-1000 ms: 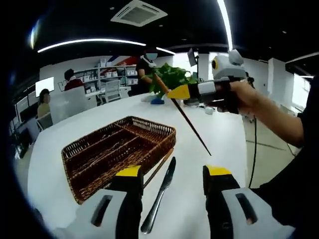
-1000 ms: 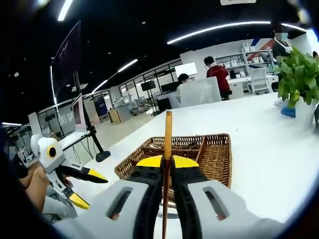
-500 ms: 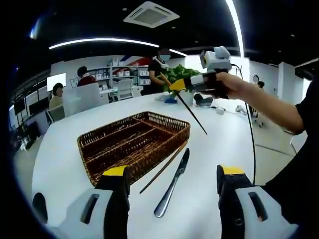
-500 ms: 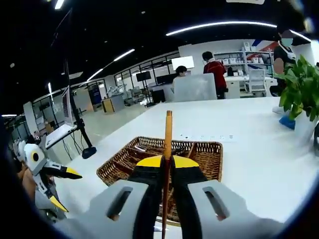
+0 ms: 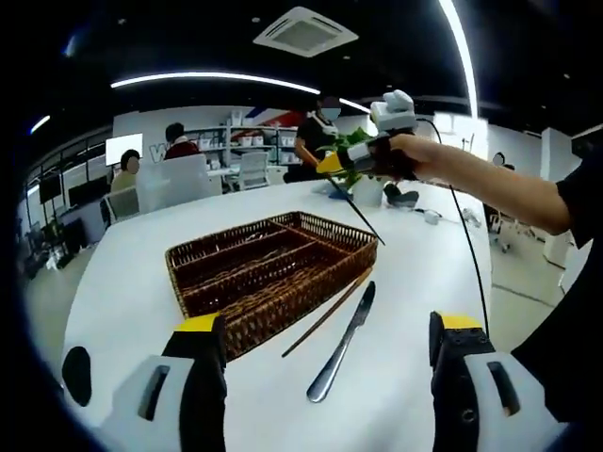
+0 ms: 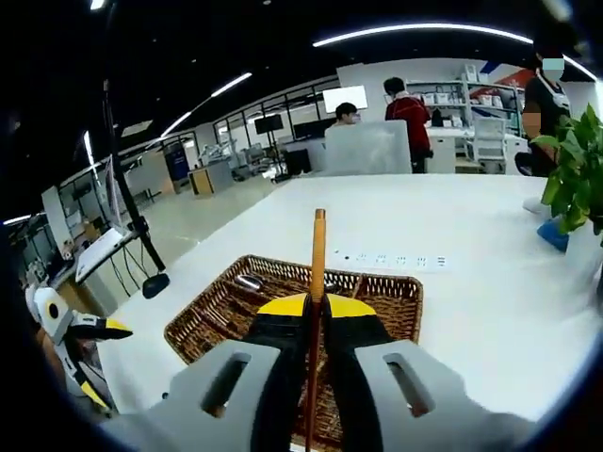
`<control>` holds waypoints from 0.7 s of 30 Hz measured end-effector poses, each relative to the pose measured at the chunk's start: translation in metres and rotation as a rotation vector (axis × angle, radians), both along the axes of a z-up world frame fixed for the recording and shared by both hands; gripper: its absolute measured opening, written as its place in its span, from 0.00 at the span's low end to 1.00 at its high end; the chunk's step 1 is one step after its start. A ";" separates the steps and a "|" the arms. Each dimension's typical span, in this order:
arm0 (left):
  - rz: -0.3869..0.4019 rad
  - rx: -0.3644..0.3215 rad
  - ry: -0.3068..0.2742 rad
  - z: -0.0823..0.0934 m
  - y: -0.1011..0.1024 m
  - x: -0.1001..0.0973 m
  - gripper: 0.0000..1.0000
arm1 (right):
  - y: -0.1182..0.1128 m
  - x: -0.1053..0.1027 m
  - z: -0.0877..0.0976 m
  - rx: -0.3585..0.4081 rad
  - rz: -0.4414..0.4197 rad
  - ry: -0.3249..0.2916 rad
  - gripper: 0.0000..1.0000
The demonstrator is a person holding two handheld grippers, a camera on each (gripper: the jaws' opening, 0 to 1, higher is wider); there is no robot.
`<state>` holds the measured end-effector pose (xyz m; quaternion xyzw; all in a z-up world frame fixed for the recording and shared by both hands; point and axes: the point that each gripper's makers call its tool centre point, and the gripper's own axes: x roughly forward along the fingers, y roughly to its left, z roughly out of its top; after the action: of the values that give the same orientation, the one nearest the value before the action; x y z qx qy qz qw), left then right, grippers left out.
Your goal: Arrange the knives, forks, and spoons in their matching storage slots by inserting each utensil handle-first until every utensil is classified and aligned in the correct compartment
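White tabletop [image 5: 122, 292] ran away into an open office under strip lights, with people at desks at the far end and a potted plant [image 6: 577, 169] on the table's far right. On it stood the wicker cutlery basket [image 5: 268, 273], its long compartments divided by woven walls. My right gripper [image 6: 316, 303] was clamped on a chopstick [image 6: 317, 282], jaws pressed together around the thin wooden shaft, and in the left gripper view I could see it held high above the basket's far corner, the stick slanting down and toward me. My left gripper [image 5: 325, 330] was spread wide apart with nothing between its jaws, hanging low over the near table edge. Just beside the basket's near right wall lay a second chopstick [image 5: 328, 313], and near it a table knife [image 5: 345, 344], both on the bare table. In the right gripper view something metallic, perhaps a spoon bowl [image 6: 249, 282], sat in the basket's far left part; I could not tell what else was inside. To do this step well, I judged I should pick the compartment first, swing the stick parallel to the dividers, lower it until it was inside the walls, and only then let go, so it did not bridge a divider or roll out.
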<state>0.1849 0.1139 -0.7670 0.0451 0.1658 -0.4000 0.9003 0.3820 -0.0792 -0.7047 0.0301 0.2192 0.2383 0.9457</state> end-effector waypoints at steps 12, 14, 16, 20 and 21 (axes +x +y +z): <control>0.028 0.003 -0.019 -0.001 0.011 0.001 0.99 | -0.004 0.039 -0.018 0.091 -0.068 0.105 0.05; 0.026 -0.003 -0.017 -0.002 0.011 -0.001 0.99 | -0.004 0.043 -0.020 0.074 -0.073 0.105 0.05; 0.020 -0.007 -0.022 -0.002 0.010 -0.002 0.99 | -0.002 0.045 -0.023 0.061 -0.079 0.111 0.05; 0.000 -0.014 -0.032 -0.002 0.007 -0.007 0.99 | -0.002 0.051 -0.034 0.027 -0.087 0.137 0.05; -0.003 -0.018 -0.033 -0.002 0.007 -0.008 0.99 | -0.002 0.052 -0.040 0.013 -0.086 0.151 0.05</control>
<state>0.1771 0.1206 -0.7691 0.0438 0.1470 -0.4018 0.9028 0.4339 -0.0808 -0.7449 0.0635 0.2866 0.1960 0.9356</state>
